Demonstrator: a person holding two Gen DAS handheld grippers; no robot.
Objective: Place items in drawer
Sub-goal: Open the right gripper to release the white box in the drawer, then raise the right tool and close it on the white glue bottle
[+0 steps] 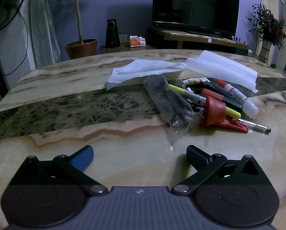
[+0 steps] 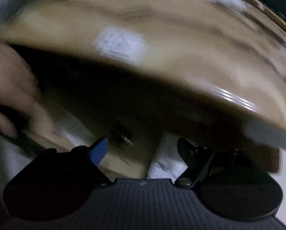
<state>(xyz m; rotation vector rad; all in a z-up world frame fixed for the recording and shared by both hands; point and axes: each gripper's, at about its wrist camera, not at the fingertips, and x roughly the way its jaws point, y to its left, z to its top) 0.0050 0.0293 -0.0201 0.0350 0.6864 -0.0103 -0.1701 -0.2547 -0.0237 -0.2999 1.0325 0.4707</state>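
The surface (image 1: 85, 103) was glossy veined marble. A crinkled clear plastic bag (image 1: 167, 103), soft white paper tissue (image 1: 143, 71) and a smooth red plastic piece (image 1: 214, 111) lay there.

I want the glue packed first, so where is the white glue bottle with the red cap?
In the left wrist view, the glue bottle lies at the right edge of the stationery pile on the marble table, just in front of the white sheet.

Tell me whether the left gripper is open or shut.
Open. The left gripper has its blue fingertips spread wide with bare table between them, holding nothing.
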